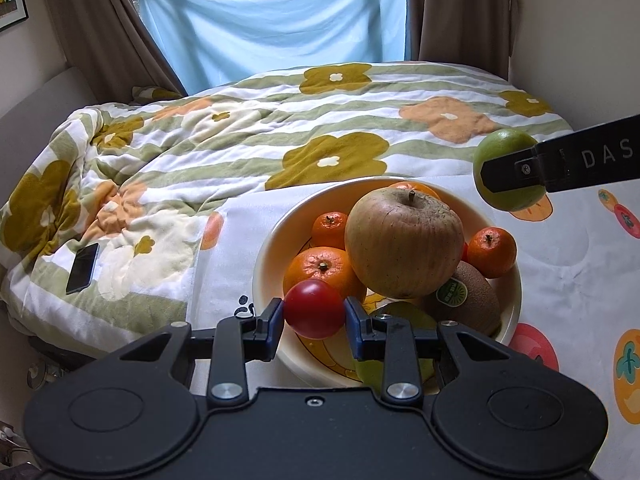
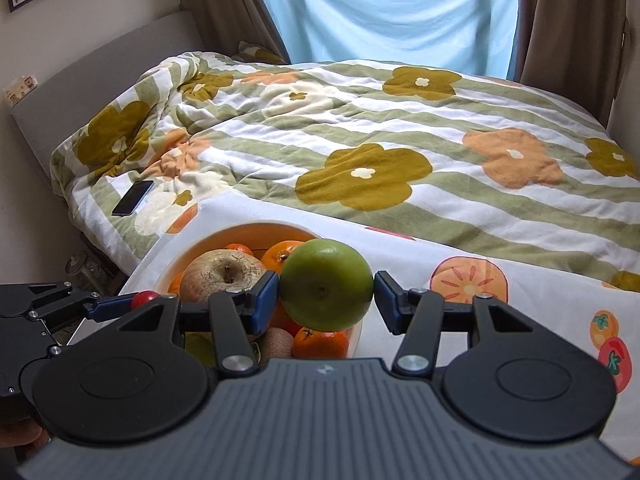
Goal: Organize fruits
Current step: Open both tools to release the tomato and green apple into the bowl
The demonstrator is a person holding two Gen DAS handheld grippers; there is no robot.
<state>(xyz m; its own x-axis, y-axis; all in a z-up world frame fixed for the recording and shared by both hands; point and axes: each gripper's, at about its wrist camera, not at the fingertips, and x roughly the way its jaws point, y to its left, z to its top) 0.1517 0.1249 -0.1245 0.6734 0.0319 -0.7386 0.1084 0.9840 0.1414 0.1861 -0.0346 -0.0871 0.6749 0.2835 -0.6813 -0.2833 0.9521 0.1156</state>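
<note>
While the cream ceramic bowl (image 1: 266, 264) sits on a white cloth (image 1: 568, 264) printed with persimmons, both grippers hang over it with fruit clamped between their blue pads. Over the bowl's near left rim, the left gripper (image 1: 314, 314) is closed on a small, smooth, glossy cherry tomato (image 1: 314, 312), round and deep red. Toward the bowl's right side, the right gripper (image 2: 326, 294) squeezes a round green citrus fruit (image 2: 326, 290), its skin matte and finely dimpled, with a small stem scar facing the camera. Inside the bowl lies a heap: 1 big russet-brown apple (image 1: 404, 240) with dull, wrinkled skin and a short stem, several pebbly orange mandarins (image 1: 322, 270), a fuzzy brown kiwi (image 1: 472, 298) bearing a green oval sticker, and something green at the near rim, partly hidden. Beyond the cloth, a soft, rumpled duvet (image 1: 248, 128) with olive and orange flowers covers the bed, and a dark flat phone (image 1: 82, 268) rests on it at the left.
</note>
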